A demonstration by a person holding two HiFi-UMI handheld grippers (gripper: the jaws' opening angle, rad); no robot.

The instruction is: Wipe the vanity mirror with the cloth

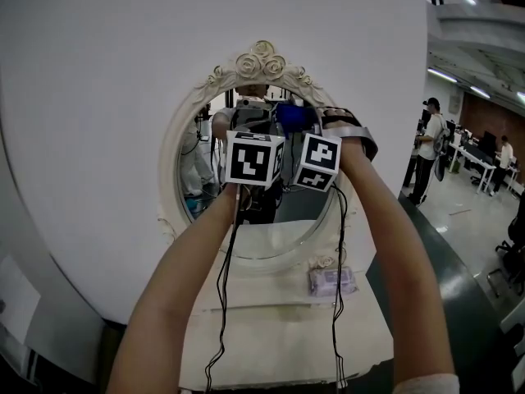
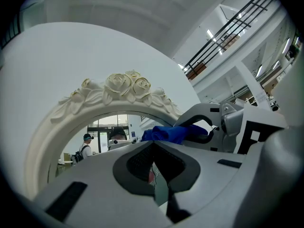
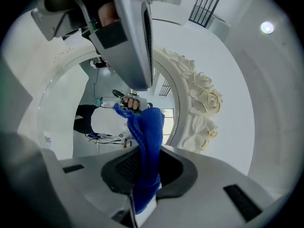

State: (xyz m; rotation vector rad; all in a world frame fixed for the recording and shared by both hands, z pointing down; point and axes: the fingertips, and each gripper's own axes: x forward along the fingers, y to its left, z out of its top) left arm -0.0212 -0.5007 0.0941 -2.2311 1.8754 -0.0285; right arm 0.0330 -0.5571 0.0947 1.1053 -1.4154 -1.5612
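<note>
Blue cloth (image 3: pixel 148 127) clamped in right claw (image 3: pixel 145 167), tip at vanity mirror (image 3: pixel 59 106)

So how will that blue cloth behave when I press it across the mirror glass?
Probably floppy: the blue cloth bunches and folds where the right gripper pinches it, and its free end looks crumpled. It seems light and soft, so it will likely flatten against the mirror and drag along rather than scratch the glass.

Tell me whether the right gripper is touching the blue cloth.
Touching. In the right gripper view, the right gripper clamps the blue cloth between its jaws.
</note>
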